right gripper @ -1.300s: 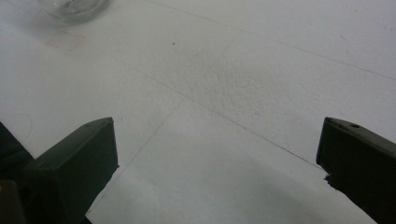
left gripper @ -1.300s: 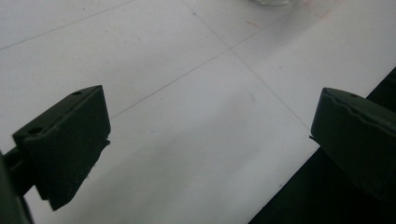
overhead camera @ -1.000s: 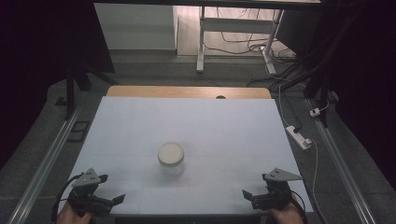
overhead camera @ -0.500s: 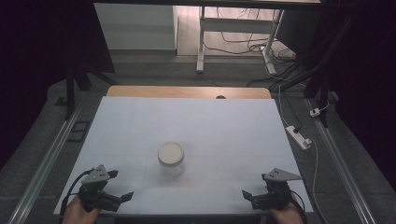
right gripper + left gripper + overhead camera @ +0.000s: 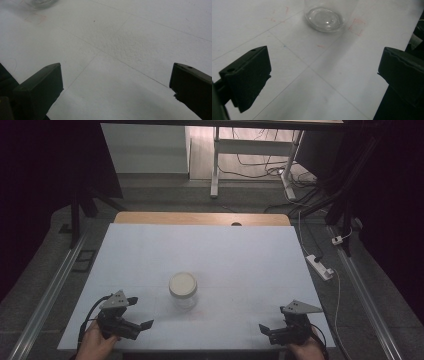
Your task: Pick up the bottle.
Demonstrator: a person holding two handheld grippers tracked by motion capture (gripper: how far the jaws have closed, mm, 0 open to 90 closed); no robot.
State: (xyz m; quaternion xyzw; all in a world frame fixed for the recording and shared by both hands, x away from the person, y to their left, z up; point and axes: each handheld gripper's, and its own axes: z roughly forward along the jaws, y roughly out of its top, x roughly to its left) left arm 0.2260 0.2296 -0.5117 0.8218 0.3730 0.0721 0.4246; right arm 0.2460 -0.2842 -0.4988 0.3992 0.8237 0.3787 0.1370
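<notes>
My left gripper (image 5: 131, 326) just slid fwd toward the jar (image 5: 183, 289), jaws wide, nothing held. Jar upright w/ lid on, mid-table (image 5: 250, 260). Right gripper (image 5: 274, 334) parked near the edge, also wide. Looks like approach underway.

A white-covered worktop (image 5: 240, 255) carries one clear lidded glass jar (image 5: 183, 290), standing upright near its front middle, beside faint red marks.
</notes>
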